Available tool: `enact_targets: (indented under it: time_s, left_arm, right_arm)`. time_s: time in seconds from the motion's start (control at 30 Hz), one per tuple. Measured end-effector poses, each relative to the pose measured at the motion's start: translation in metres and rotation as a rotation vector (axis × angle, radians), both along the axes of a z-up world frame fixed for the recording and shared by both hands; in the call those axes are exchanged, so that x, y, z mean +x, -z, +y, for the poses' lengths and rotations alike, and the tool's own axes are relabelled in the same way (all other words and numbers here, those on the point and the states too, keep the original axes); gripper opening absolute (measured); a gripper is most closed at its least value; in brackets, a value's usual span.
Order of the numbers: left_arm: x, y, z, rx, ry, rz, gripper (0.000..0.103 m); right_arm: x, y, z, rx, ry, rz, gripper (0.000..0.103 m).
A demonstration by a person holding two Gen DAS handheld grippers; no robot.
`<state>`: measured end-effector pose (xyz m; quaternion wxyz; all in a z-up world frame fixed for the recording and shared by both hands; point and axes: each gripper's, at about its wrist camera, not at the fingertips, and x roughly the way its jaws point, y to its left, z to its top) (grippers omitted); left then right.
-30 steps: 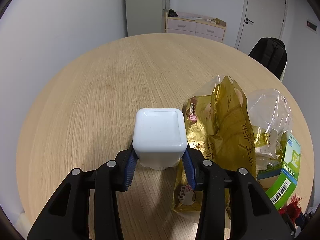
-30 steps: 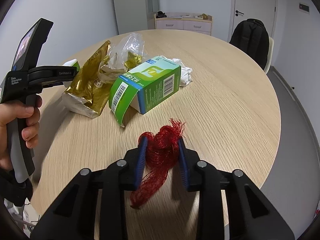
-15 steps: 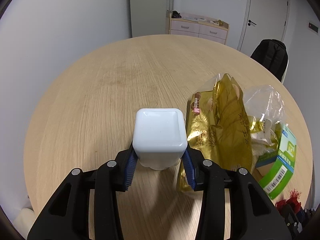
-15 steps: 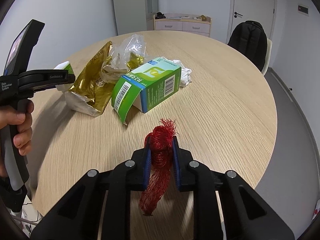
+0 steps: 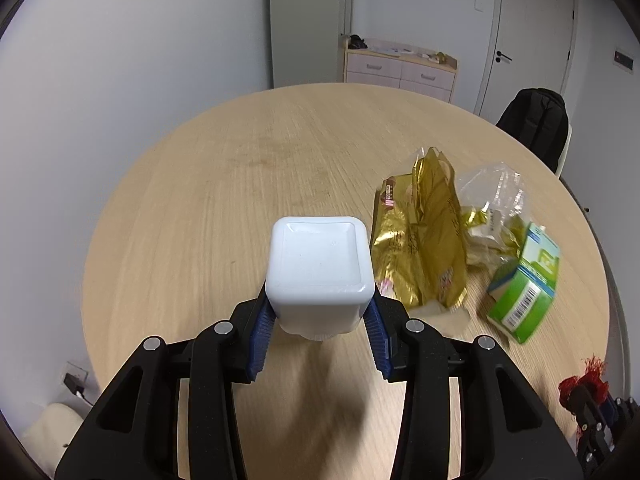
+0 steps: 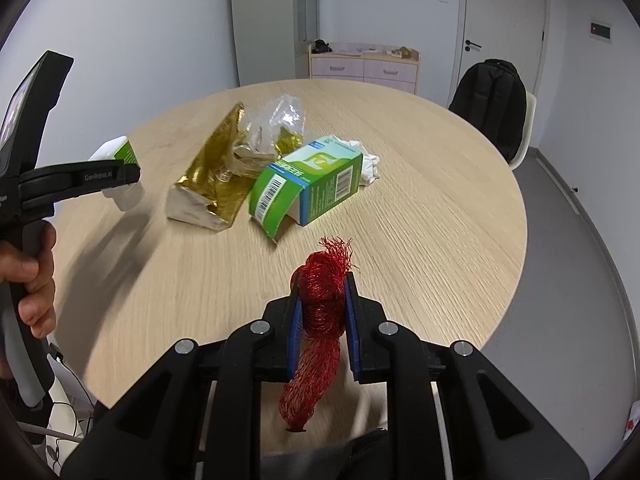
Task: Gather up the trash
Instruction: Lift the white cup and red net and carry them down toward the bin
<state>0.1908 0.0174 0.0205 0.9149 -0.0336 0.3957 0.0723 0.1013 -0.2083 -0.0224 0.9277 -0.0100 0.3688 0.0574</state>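
Two pickups in hand — left tongs (image 5: pixel 320 320) clamped on white bottle (image 5: pixel 320 268), right tongs (image 6: pixel 322 316) just closed on red mesh (image 6: pixel 320 300); next, carrying both off the desk (image 5: pixel 224 200) to a bin.

Right gripper (image 6: pixel 322 312) jaws just closing, squeeze red mesh net (image 6: pixel 320 300); white bottle (image 5: pixel 320 268) lifts off table (image 5: pixel 200 220).

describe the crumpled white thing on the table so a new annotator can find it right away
On the round wooden table, find the litter cluster near the middle. The open green carton lies at its right end, and the crumpled white tissue sits touching the carton's far right corner. It is the only soft, plain white piece there; the neighbours are gold foil, clear plastic or printed.
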Motion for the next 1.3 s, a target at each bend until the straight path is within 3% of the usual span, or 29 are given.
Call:
enact_targets:
  time_s: [0.57,0.97,1.07,1.3]
  left_arm:
    - [-0.115,-0.013,0.005,0.001,-0.033,-0.036,0.041]
    - [-0.198,-0.001,0.008,-0.009,-0.042,-0.067,0.041]
    - [-0.217,0.007,0.002,0.029,-0.038,-0.079,0.041]
    - [-0.251,0.034,0.0,0.014,-0.03,-0.063,0.041]
  right_arm:
    - [-0.085,-0.019,0.01,0.002,-0.023,-0.063,0.017]
    - [-0.139,-0.018,0.021,0.006,-0.043,-0.09,0.017]
    - [-0.15,-0.014,0.021,0.005,-0.041,-0.09,0.017]
    - [-0.167,-0.007,0.021,0.01,-0.036,-0.09,0.017]
